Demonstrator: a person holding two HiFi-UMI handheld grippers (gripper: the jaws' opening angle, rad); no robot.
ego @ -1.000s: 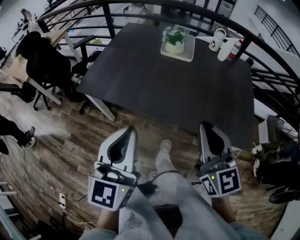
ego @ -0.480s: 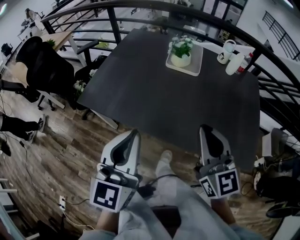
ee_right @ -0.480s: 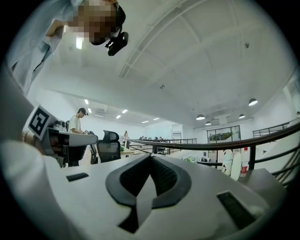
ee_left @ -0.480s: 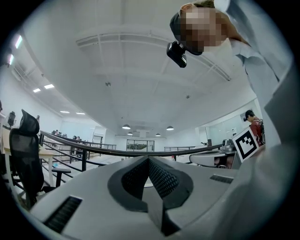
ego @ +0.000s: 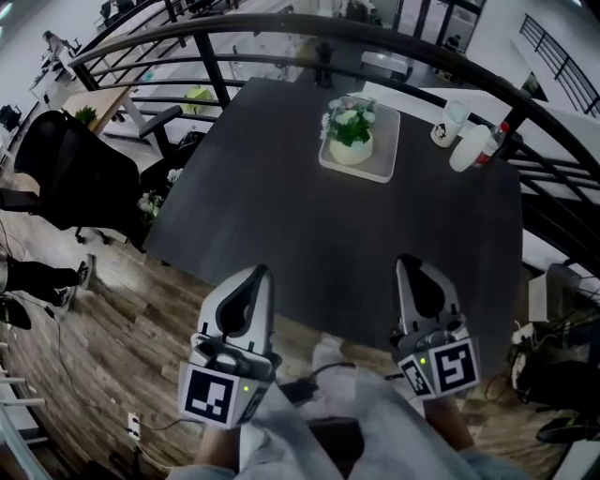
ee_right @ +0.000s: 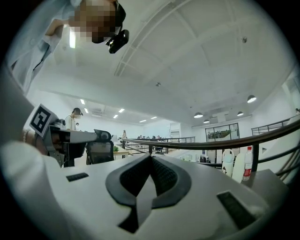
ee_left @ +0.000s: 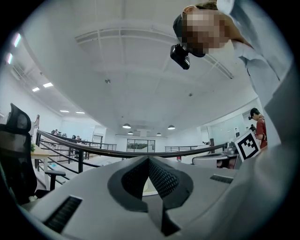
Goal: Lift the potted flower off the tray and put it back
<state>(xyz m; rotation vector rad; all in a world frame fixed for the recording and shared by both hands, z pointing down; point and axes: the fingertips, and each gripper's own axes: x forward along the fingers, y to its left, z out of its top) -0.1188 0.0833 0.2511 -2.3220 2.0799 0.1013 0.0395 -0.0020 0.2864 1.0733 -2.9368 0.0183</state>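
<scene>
A potted flower (ego: 351, 133), white blooms and green leaves in a pale pot, stands on a light tray (ego: 379, 161) at the far side of a dark table (ego: 281, 206). My left gripper (ego: 256, 273) and right gripper (ego: 410, 264) point level toward it from the table's near edge, well short of the tray. Both are shut with nothing in them. In the left gripper view the pads (ee_left: 161, 176) meet at the tip, and a pale patch of the tray shows between them. In the right gripper view the pads (ee_right: 161, 174) also meet.
A mug (ego: 451, 121), a white jug (ego: 471, 147) and a red-capped bottle (ego: 498, 136) stand at the table's far right. A curved black railing (ego: 309, 26) runs behind the table. A black office chair (ego: 75, 173) stands at the left on the wooden floor.
Both grippers have moved forward toward the table together. The table and the tray with the flower now lie nearer in the head view. The jaws stayed shut.
</scene>
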